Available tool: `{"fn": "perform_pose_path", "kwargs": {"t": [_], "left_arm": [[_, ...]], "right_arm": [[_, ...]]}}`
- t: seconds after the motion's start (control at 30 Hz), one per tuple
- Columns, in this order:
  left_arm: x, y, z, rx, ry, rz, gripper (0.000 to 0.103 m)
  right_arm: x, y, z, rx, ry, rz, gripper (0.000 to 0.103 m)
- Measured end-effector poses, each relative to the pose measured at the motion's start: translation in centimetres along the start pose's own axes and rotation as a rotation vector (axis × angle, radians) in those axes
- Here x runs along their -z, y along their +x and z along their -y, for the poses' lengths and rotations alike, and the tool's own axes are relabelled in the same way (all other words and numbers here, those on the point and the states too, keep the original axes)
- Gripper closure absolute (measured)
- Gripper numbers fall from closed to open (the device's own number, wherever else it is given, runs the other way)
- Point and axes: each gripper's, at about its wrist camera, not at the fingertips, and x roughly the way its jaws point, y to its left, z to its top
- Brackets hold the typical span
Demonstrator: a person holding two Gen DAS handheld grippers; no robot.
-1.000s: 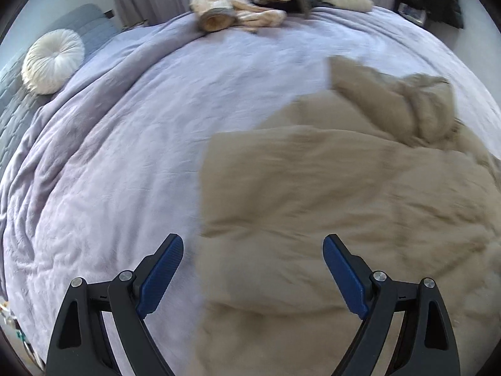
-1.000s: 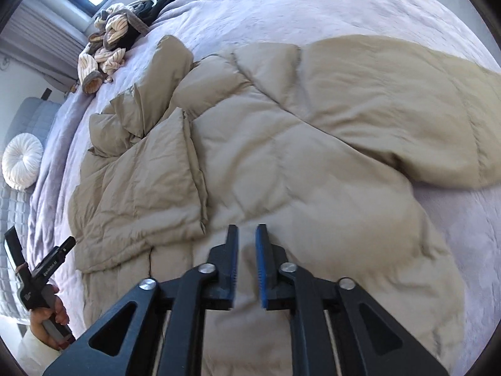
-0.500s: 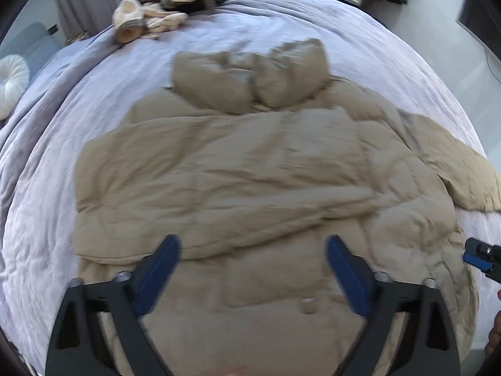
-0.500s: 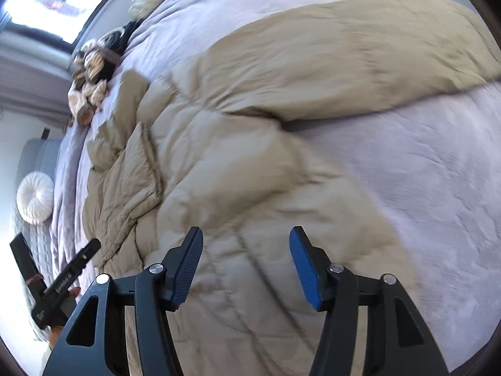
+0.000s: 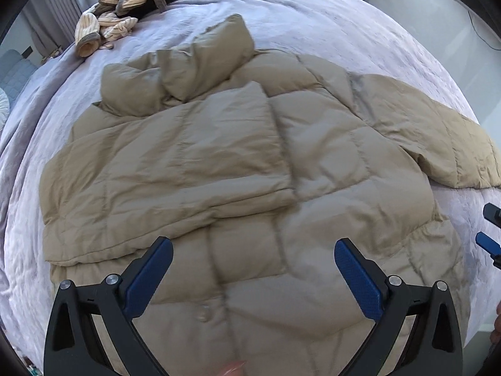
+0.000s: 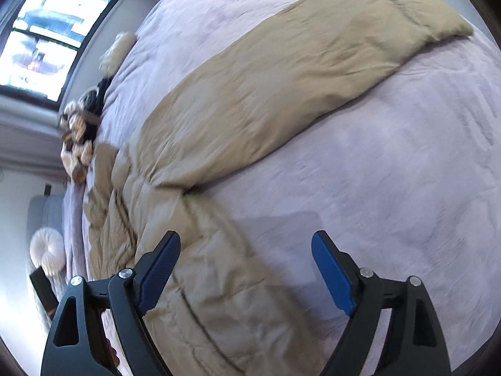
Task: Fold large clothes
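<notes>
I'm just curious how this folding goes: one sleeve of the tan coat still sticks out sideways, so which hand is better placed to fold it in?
Probably the right. The right gripper, jaws just opened and empty, hovers beside the outstretched sleeve. The left gripper is open over the puffer jacket body.

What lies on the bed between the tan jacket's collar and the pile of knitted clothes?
Only bare lilac bedcover lies between the jacket's collar and the knitted pile, as the left wrist view shows.

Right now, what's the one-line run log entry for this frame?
stage: left sleeve folded in, right sleeve still out | jacket flat on bed | left gripper open, empty | right gripper just opening, empty
</notes>
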Motion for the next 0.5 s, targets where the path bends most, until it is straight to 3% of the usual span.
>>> {"fn": "perform_pose_path", "kwargs": {"t": [0.3, 0.5], "left_arm": [[-1.0, 1.3, 2.7, -0.038, 0.003, -0.037, 0.0], [-1.1, 1.3, 3.9, -0.06, 0.015, -0.034, 0.0]], "right_arm": [[-3.6, -0.7, 3.7, -0.022, 0.093, 0.091, 0.015], [-6.7, 0.3, 6.8, -0.151, 0.231, 0.061, 0.015]]}}
